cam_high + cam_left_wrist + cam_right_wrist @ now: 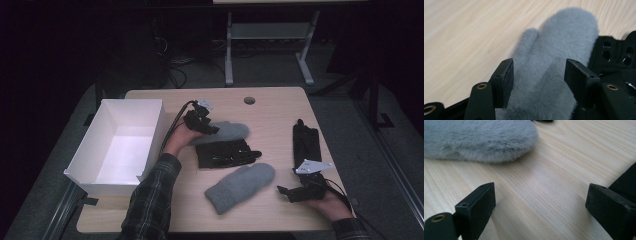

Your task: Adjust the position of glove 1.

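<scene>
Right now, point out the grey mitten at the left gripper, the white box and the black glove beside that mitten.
grey mitten point(554, 57): left gripper view, middle of its furry palm.
white box point(95, 131): high view, its left inner wall.
black glove point(225, 154): high view, its palm.

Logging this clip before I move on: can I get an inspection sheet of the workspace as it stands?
Surface: light wooden table, round hole near far edge.
Job's things: far grey mitten between the left gripper's jaws; near grey mitten lying free.
Clutter: black glove between the mittens, another black glove at right; empty white box at left.
Grippers: left gripper open around the far mitten's cuff; right gripper open over bare wood.
Cables: one trails from each gripper.
Surroundings: dark floor, another table's legs behind.
</scene>
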`<action>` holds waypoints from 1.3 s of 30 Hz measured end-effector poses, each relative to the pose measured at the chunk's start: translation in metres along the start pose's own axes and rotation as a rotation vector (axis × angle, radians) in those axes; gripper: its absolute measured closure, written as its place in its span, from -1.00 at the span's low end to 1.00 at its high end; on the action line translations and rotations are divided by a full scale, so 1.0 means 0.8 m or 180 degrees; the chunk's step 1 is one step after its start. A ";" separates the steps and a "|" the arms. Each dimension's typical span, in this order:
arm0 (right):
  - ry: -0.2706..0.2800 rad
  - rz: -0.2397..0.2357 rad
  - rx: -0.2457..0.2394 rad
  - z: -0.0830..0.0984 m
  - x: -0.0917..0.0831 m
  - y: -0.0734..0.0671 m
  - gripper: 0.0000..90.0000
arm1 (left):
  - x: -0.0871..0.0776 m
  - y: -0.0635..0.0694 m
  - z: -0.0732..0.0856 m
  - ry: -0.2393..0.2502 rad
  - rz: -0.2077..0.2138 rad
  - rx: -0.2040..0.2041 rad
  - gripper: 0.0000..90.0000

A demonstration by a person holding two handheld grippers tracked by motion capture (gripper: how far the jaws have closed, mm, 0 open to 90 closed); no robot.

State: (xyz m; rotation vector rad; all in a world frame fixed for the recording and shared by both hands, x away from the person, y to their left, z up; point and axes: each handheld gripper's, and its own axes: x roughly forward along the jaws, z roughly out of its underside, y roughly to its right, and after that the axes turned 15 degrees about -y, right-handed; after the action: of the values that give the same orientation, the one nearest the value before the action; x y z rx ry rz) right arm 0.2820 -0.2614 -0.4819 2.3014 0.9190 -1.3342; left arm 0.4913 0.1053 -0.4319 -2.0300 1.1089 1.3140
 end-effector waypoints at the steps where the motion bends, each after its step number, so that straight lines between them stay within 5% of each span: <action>1: 0.0000 0.0000 -0.0001 0.000 0.000 0.000 -0.80 | 0.005 -0.001 0.000 -0.0048 0.0014 0.0024 -0.10; 7: 0.0002 0.0001 0.0001 0.000 0.000 0.000 -0.80 | 0.019 -0.001 0.004 -0.0164 0.0007 0.0134 0.03; 15: 0.0000 0.0001 -0.0001 0.000 0.000 0.000 -0.80 | 0.022 0.009 0.001 -0.0284 -0.0181 0.0261 0.67; 21: 0.0003 -0.0004 0.0015 0.000 0.000 0.000 -0.80 | 0.015 0.007 -0.001 -0.0280 -0.0128 -0.0036 0.87; 28: -0.0002 -0.0002 0.0010 0.000 0.000 0.000 -0.80 | -0.001 0.005 -0.001 -0.0225 -0.0194 -0.0236 0.90; 39: 0.0003 -0.0013 -0.0018 0.000 0.000 0.001 -0.80 | -0.055 0.025 0.001 0.0056 -0.0040 -0.0579 0.90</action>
State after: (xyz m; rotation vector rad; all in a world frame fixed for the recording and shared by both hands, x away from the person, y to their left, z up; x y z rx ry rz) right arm 0.2827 -0.2615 -0.4820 2.2973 0.9272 -1.3305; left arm 0.4649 0.1107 -0.3918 -2.1780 1.0145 1.4394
